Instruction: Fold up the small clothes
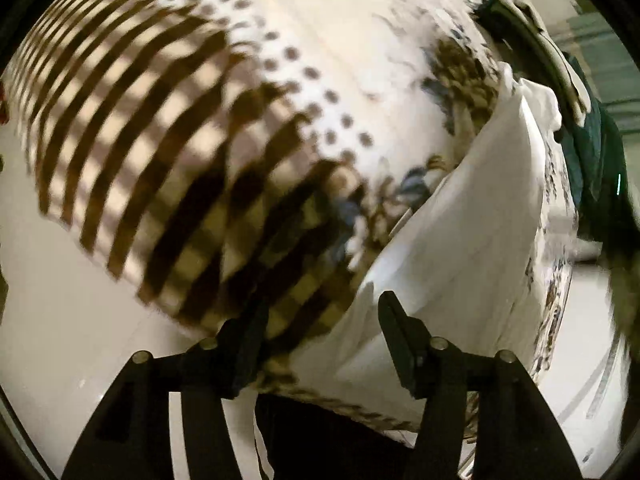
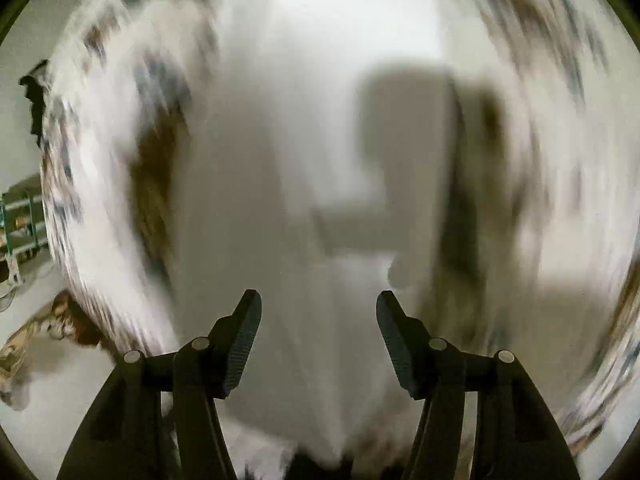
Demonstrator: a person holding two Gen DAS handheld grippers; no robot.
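Striped brown cloth (image 1: 160, 152) beside white garment (image 1: 460, 248), left tongs (image 1: 320, 332) apart, right tongs (image 2: 319, 330) apart, blurred.

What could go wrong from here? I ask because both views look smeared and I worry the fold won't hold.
1. The white flap stands up loosely over the checked garment; with the left gripper open, it may slump unevenly.
2. The right gripper is open above blurred white fabric; a pinch now might catch the wrong layer.
3. The dark green cloth beside the pile could snag.
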